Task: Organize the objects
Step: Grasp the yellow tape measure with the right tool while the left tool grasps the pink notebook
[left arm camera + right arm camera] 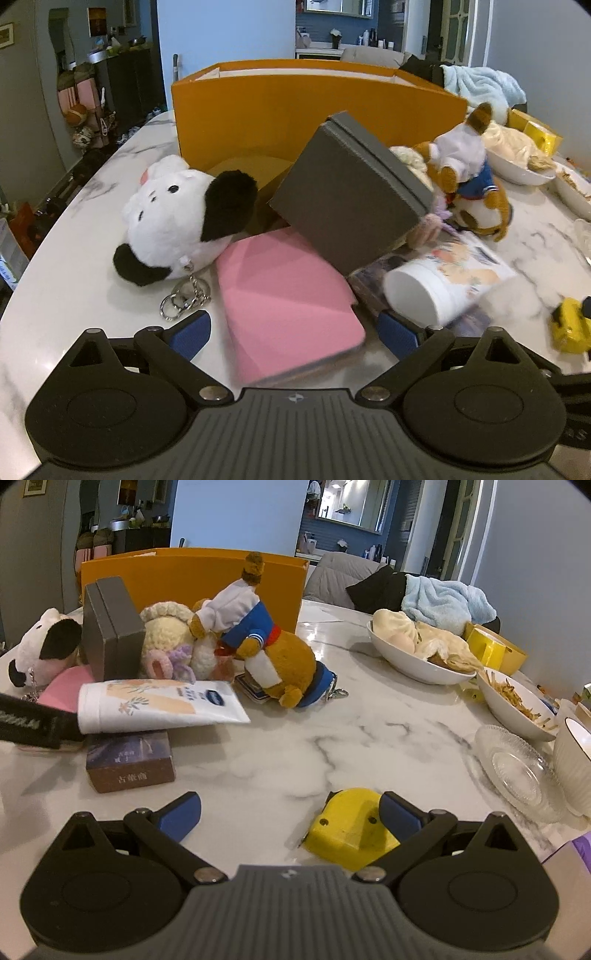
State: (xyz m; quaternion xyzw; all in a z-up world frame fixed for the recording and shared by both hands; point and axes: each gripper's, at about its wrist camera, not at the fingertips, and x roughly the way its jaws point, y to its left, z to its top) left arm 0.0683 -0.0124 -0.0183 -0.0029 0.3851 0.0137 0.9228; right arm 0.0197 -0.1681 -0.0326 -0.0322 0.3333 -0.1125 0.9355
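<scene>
My left gripper point(293, 332) is open around the near end of a pink case point(284, 299) lying on the marble table point(74, 280). Around the case are a white and black plush point(184, 218), a tilted grey box point(351, 195), a white cream tube point(439, 284) and a brown sailor plush point(469, 177). A large orange box point(295, 107) stands behind them. My right gripper point(290, 814) is open; a yellow tape measure point(351, 823) lies against its right finger. In the right wrist view the tube point(155, 705) rests on a small dark box point(129, 760).
White bowls of food point(417, 653) and fries point(517, 701), a glass dish point(517, 771) and a ribbed cup point(576, 760) crowd the table's right side. A yellow mug point(491, 646) and a blue towel point(443, 602) sit behind them. A crochet toy point(166, 635) leans by the grey box.
</scene>
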